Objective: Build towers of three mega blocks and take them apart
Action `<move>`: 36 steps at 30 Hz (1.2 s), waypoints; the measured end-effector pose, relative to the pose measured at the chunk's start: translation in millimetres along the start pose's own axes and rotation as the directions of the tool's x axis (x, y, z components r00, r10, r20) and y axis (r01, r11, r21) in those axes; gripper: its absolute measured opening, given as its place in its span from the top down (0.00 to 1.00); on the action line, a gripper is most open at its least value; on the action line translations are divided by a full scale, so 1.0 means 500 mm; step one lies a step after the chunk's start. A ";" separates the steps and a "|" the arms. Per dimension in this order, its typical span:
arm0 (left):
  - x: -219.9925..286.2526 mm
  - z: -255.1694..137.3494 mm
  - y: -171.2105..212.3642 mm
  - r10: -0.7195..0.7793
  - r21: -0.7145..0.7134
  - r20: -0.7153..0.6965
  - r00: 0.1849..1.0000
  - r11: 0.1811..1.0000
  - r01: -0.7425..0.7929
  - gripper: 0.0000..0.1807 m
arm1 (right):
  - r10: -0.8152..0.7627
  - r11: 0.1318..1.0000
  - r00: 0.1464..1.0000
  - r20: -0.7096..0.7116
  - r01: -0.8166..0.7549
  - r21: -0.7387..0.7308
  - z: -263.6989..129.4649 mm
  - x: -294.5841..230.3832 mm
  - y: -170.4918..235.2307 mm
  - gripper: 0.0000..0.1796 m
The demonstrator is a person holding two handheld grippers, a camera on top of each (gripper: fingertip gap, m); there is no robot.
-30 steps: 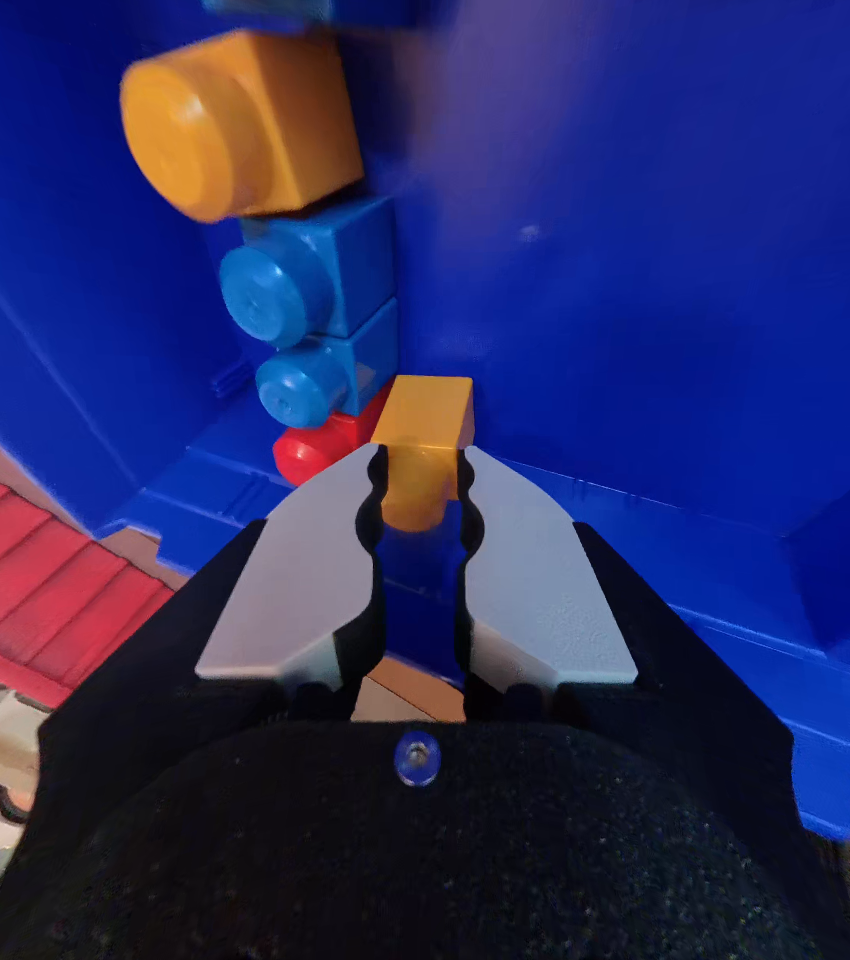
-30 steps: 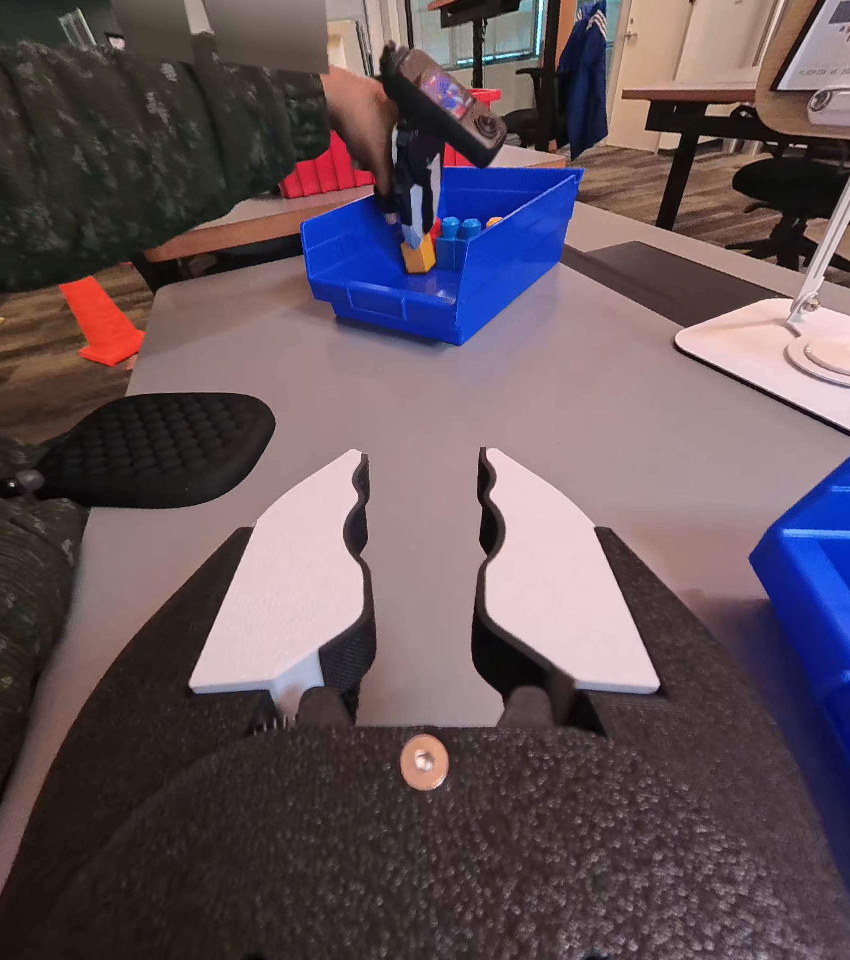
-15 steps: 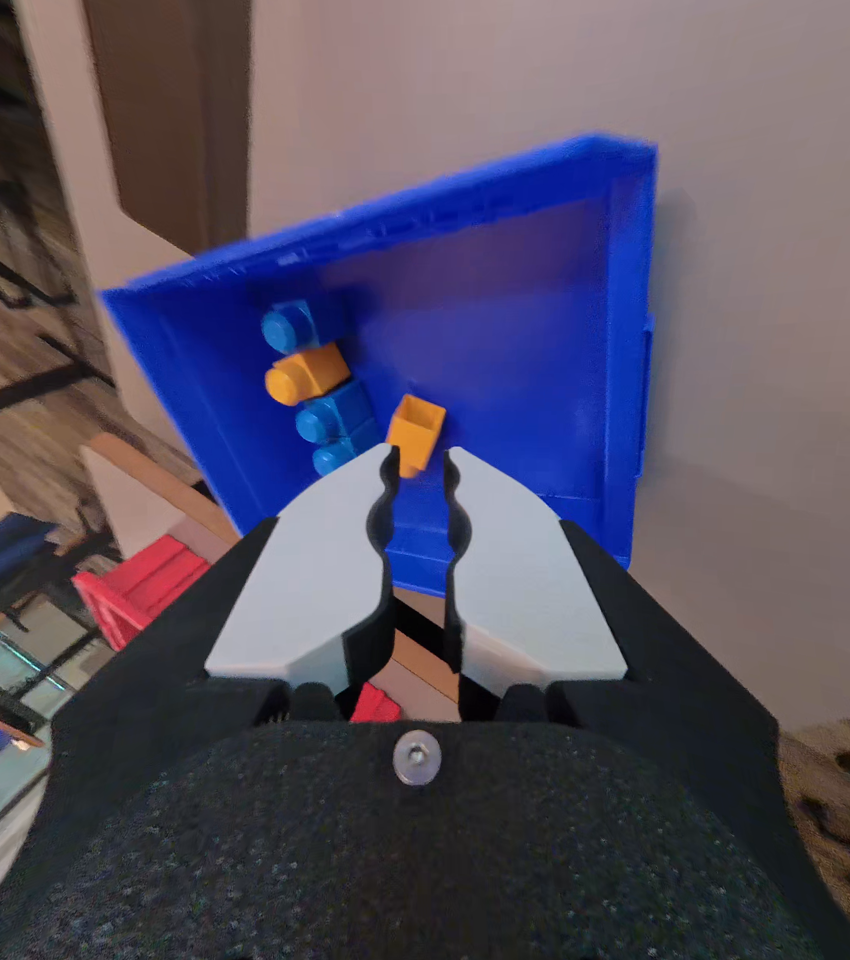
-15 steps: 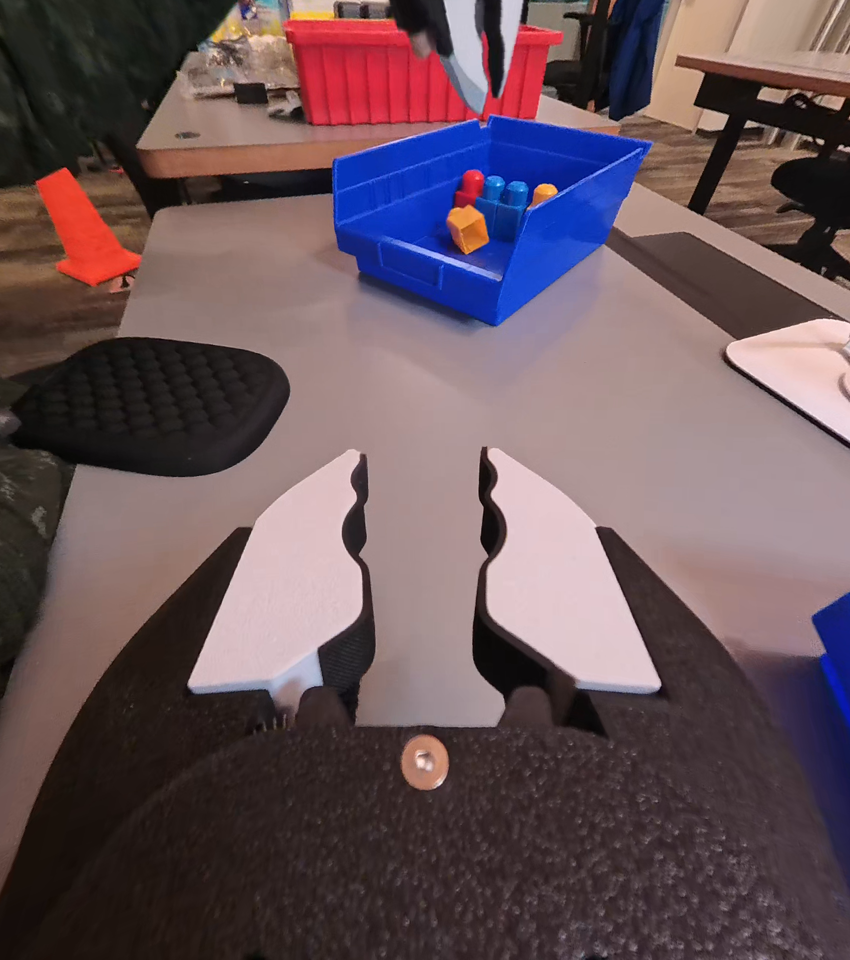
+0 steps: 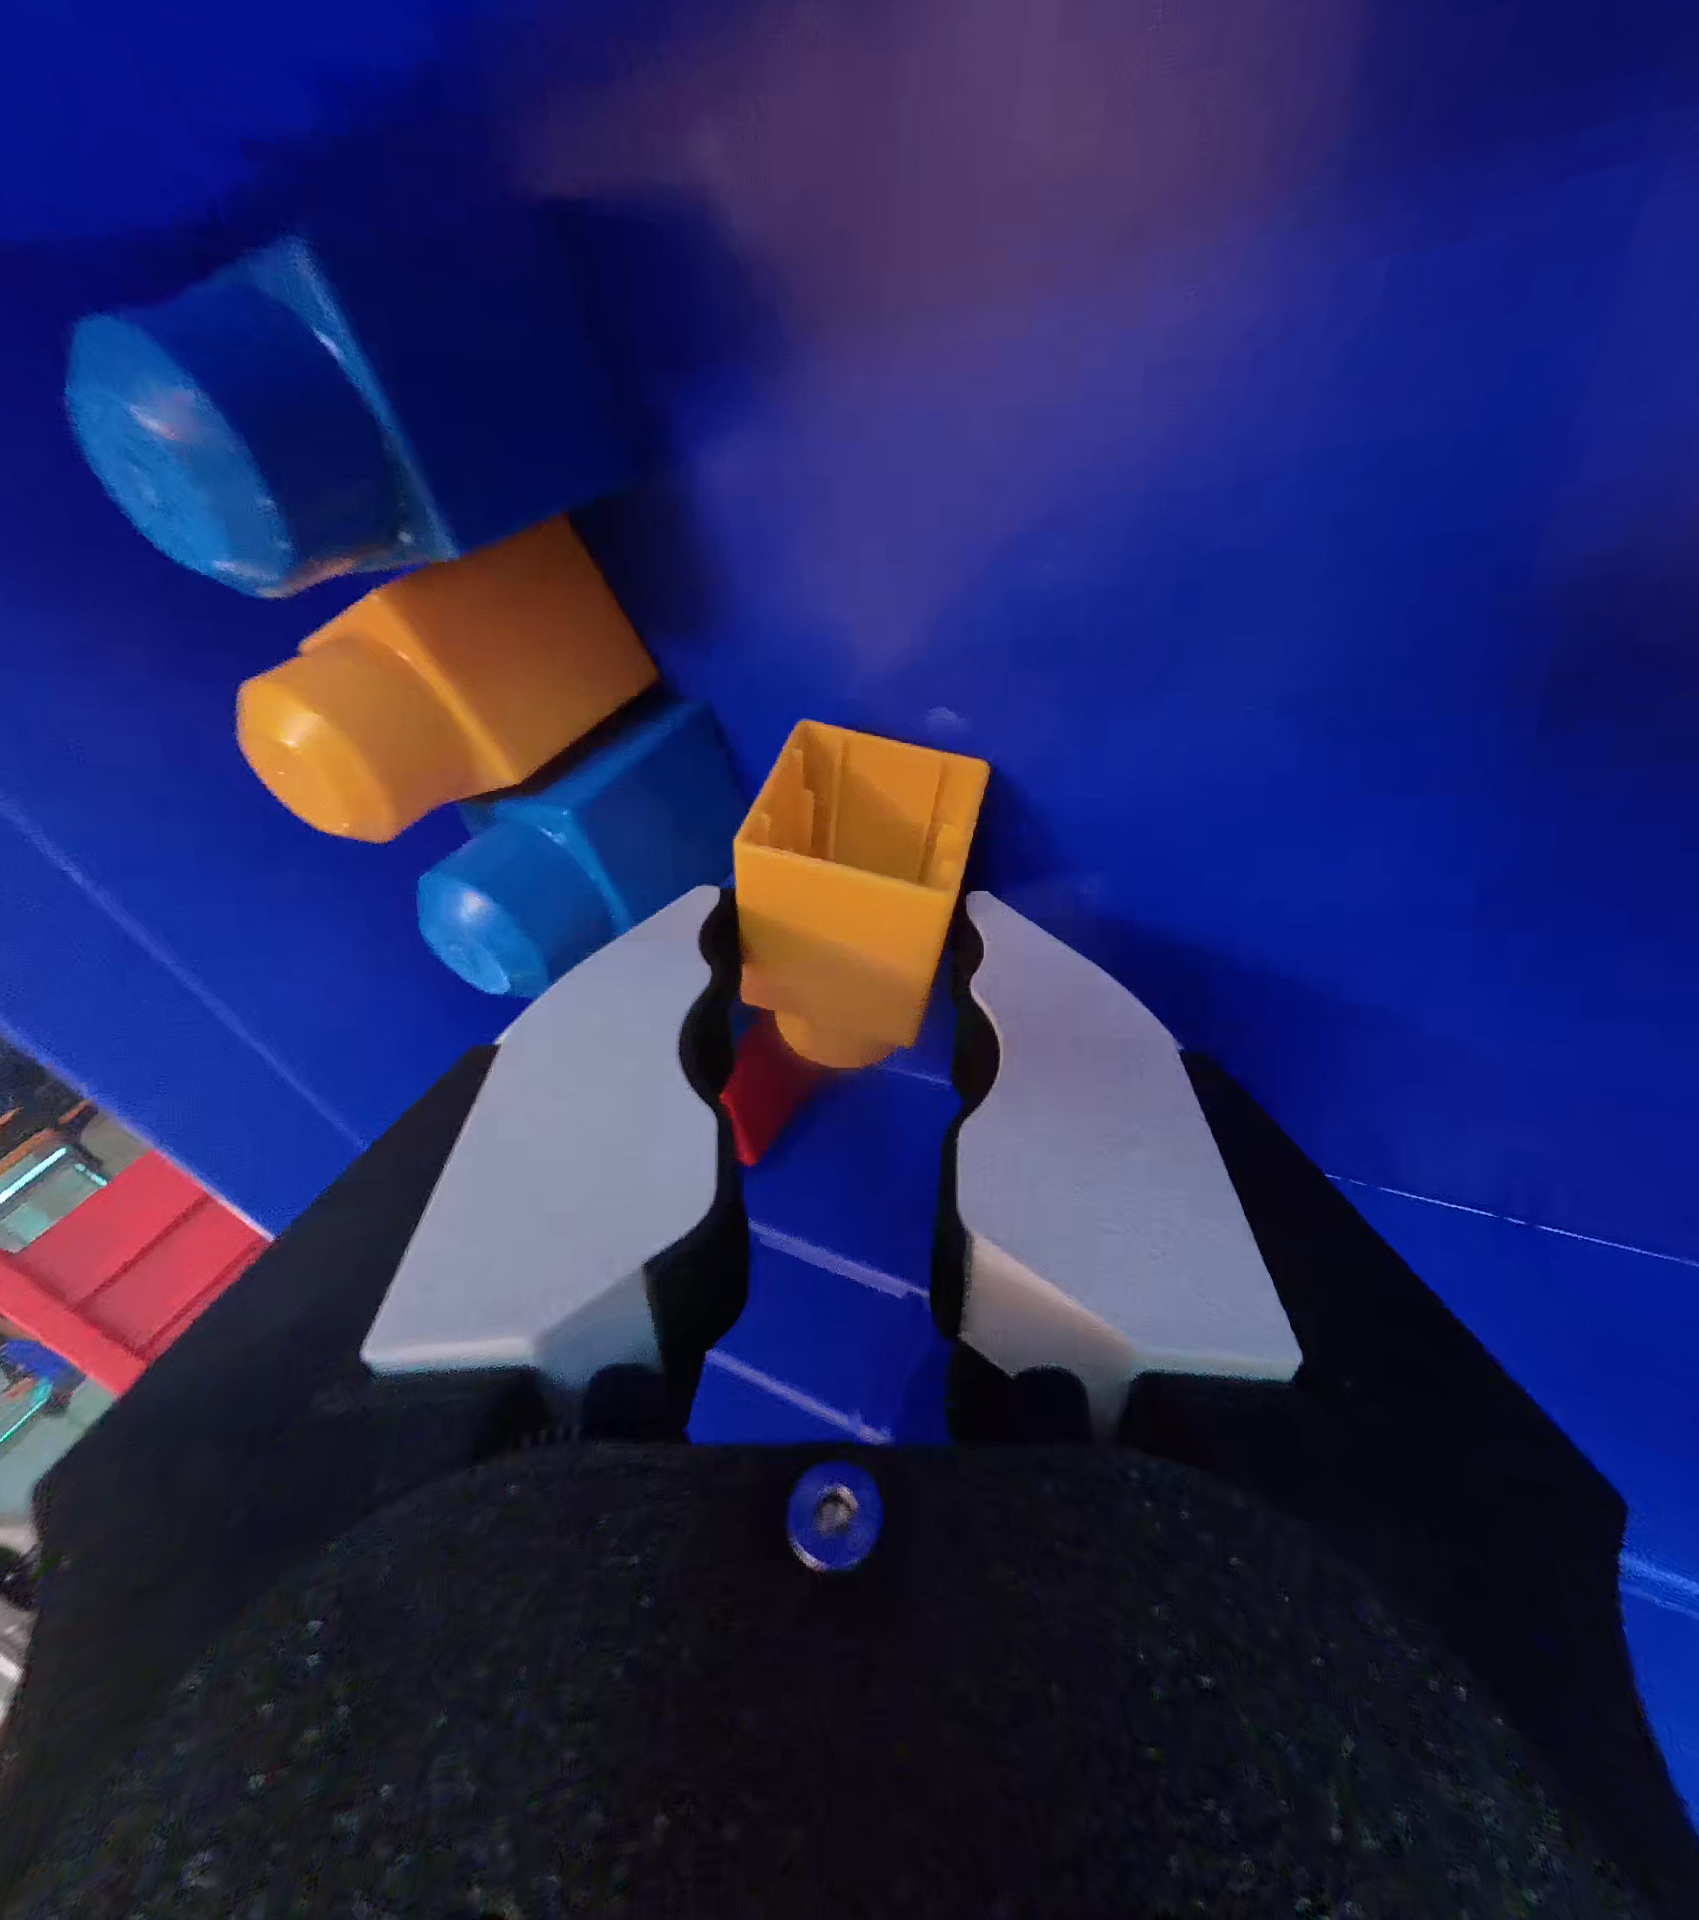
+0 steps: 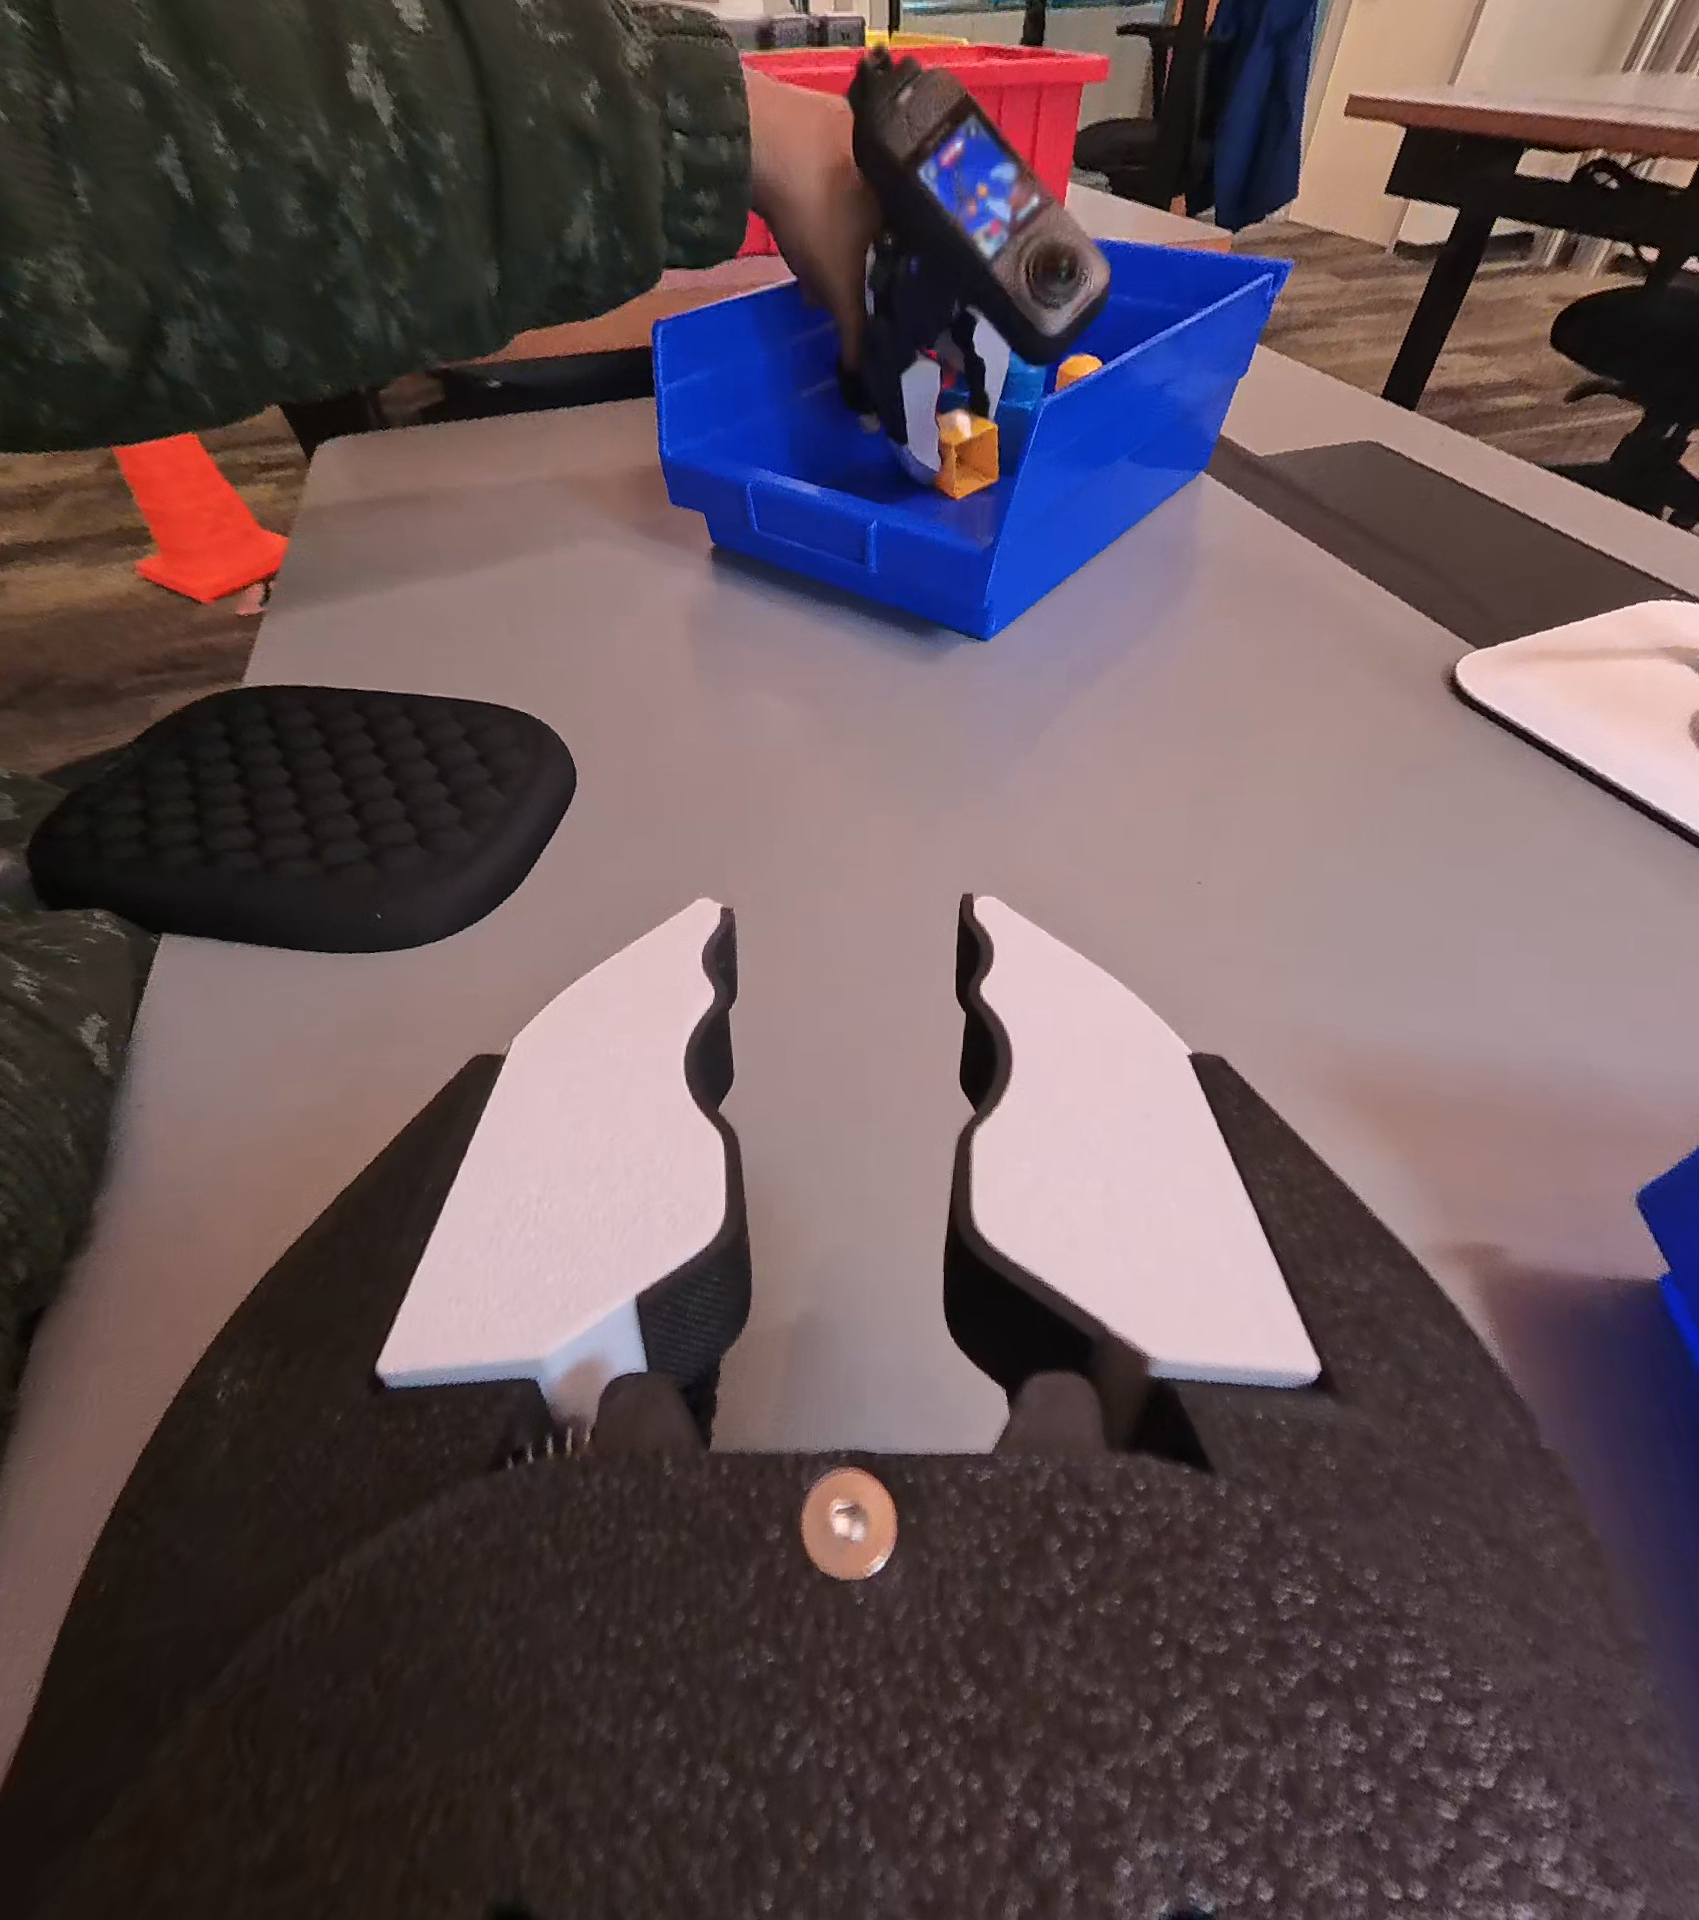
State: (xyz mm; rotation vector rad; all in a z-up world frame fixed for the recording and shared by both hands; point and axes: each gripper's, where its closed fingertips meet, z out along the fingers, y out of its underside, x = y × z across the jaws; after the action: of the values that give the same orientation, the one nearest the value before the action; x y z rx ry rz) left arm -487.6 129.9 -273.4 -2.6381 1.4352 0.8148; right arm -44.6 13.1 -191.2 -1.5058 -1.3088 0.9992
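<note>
While the left gripper reaches down into the far blue bin, its fingers stand on either side of a loose orange block with slight gaps showing, so they are spread rather than pinching it.

To the left along the bin wall sits a row of upright blocks: a blue block, a second orange block, another blue one, and a red block partly hidden behind the fingers.

The loose orange block lies tipped, its long axis running roughly along the fingers, its hollow base pointing away from the camera and its stud toward it.

Closing now could skew it or knock it against the red block, since it rests crookedly.

Further right, the right gripper hovers over the grey table, spread and empty.
</note>
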 end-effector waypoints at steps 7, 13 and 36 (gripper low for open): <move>0.039 -0.359 -0.200 -0.173 0.734 -0.119 0.978 0.648 0.204 0.79 | 0.010 0.999 1.000 -0.012 -0.009 0.052 0.000 0.001 -0.020 0.77; 0.226 -0.756 -0.305 0.224 0.745 -0.555 0.801 -0.294 0.598 0.79 | 0.045 0.976 0.998 -0.042 -0.035 0.216 0.002 -0.017 -0.103 0.75; 0.440 -0.741 -0.425 0.485 0.650 -0.522 0.702 -0.308 0.695 0.80 | 0.031 0.965 0.989 0.143 -0.067 0.255 0.006 -0.063 -0.144 0.75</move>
State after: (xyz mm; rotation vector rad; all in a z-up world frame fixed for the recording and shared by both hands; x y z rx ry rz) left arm -64.1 -16.9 -100.5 -1.2481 0.7809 -1.3355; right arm -71.7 -13.7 -122.1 -1.2929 -1.1865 1.2735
